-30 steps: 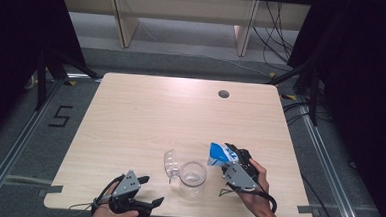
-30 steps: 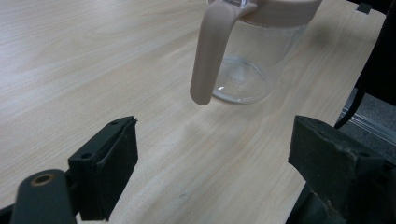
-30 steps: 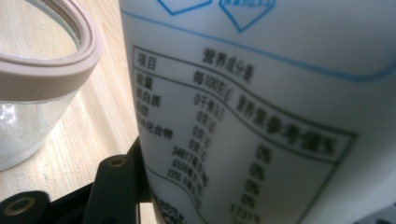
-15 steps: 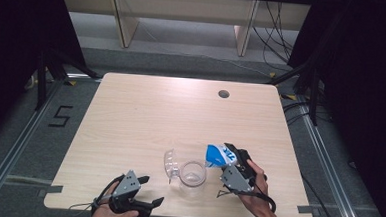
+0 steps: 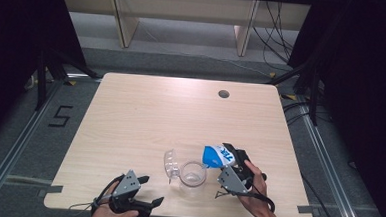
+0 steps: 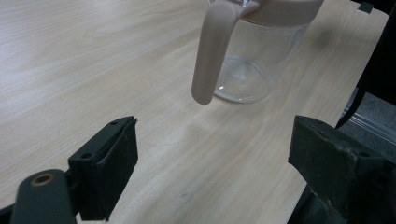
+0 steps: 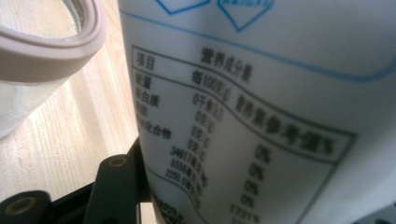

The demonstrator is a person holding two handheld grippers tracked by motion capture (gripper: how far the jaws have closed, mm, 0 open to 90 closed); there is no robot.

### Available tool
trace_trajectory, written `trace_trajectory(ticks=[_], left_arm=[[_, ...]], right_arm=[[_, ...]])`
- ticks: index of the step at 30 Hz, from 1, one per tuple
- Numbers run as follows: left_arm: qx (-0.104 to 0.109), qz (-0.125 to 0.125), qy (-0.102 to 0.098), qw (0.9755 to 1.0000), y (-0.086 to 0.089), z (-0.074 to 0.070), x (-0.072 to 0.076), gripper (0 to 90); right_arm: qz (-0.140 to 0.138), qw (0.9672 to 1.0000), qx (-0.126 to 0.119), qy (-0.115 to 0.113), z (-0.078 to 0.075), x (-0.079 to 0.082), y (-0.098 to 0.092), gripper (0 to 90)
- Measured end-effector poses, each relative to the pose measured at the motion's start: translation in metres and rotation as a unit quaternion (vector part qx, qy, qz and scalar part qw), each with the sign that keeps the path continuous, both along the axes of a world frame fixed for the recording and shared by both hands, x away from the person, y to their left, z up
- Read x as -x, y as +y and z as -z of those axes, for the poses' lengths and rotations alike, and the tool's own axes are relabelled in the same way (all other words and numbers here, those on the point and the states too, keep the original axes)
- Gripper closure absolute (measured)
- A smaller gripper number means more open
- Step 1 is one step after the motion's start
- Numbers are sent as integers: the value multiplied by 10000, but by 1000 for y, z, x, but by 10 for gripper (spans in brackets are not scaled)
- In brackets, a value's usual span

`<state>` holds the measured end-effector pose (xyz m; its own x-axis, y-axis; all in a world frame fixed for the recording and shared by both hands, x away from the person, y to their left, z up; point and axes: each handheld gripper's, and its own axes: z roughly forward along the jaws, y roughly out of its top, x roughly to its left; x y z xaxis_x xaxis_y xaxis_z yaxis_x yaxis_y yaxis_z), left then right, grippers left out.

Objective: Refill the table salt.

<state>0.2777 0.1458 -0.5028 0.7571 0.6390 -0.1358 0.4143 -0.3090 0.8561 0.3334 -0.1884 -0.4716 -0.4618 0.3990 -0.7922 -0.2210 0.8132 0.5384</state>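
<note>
A clear glass jug (image 5: 193,173) with a beige rim stands near the table's front edge, its transparent lid (image 5: 169,162) tipped open to the left. My right gripper (image 5: 230,155) is shut on a blue-and-white packet (image 5: 214,156), held tilted with its top over the jug's mouth. In the right gripper view the packet (image 7: 261,107) with its printed table sits between the jaws, and the jug rim (image 7: 56,42) is at upper left. My left gripper (image 5: 151,190) rests open at the front edge. It faces the jug (image 6: 243,70) and its beige handle (image 6: 210,51), nothing between its pads (image 6: 114,168).
The wooden table (image 5: 180,113) has a round cable hole (image 5: 224,94) at the back right. Its front edge lies just beneath both hands. Shelving and cables stand on the floor behind the table, dark curtains at both sides.
</note>
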Motion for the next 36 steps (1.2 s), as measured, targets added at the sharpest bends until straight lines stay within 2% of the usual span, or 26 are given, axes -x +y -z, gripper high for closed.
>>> trace_trajectory(ticks=[5, 6, 9, 10, 14, 15, 20, 22, 28, 34, 36], left_arm=[[-18, -38, 24, 10000, 0, 0, 0, 150], [-14, -22, 13, 10000, 0, 0, 0, 151], [-25, -21, 6, 10000, 0, 0, 0, 150], [10, -14, 22, 10000, 0, 0, 0, 150], [5, -25, 18, 10000, 0, 0, 0, 151], [7, -26, 15, 10000, 0, 0, 0, 150], [-1, -26, 23, 10000, 0, 0, 0, 151], [-28, 7, -5, 10000, 0, 0, 0, 150], [7, -28, 17, 10000, 0, 0, 0, 151], [-21, -29, 20, 10000, 0, 0, 0, 151], [-10, -27, 21, 10000, 0, 0, 0, 151]], right_arm=[[22, 10000, 15, -5, 0, 0, 0, 460], [-27, 9998, 159, -106, -1, -1, 0, 460], [-22, 9998, 162, -112, -1, -1, 0, 460], [50, 9999, 94, -59, 1, 1, 1, 460], [55, 9999, 129, -80, 1, 1, 1, 460], [-12, 9996, 247, -160, 0, 0, 1, 461], [-15, 9996, 253, -153, 0, 0, 2, 461], [45, 9998, 181, -76, 1, 1, 2, 461], [-8, 9990, 355, -254, 2, -1, 3, 461], [57, 9986, 442, -275, 3, 2, 5, 462], [2, 9981, 503, -345, 3, 1, 5, 462]])
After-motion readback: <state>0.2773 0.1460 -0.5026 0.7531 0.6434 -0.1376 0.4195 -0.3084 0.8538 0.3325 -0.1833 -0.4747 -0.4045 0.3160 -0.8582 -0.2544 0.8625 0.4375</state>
